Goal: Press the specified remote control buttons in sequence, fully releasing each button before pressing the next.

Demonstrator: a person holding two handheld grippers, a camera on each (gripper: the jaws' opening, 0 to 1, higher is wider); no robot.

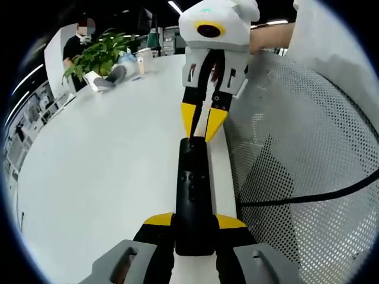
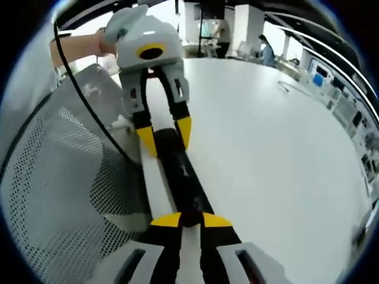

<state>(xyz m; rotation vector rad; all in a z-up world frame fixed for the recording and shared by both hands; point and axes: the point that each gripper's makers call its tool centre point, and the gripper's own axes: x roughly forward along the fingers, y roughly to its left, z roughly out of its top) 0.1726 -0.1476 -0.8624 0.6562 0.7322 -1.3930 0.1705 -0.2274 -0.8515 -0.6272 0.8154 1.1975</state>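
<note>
Two tools meet on the remote control [image 1: 193,195], lying on the white surface [image 1: 106,177]. Left tool [image 1: 194,223] is clamped on its near end; right tool [image 1: 203,123], nearly closed, is poised at the 12 o'clock end, along its long axis.

A broad, smooth white tabletop [image 1: 100,177] fills an open-plan office under long ceiling strip lights [image 1: 174,6]. At its far end stands a leafy green potted plant [image 1: 98,54]. A white perforated mesh chair back [image 1: 308,154] sits beside the tabletop's edge.
</note>
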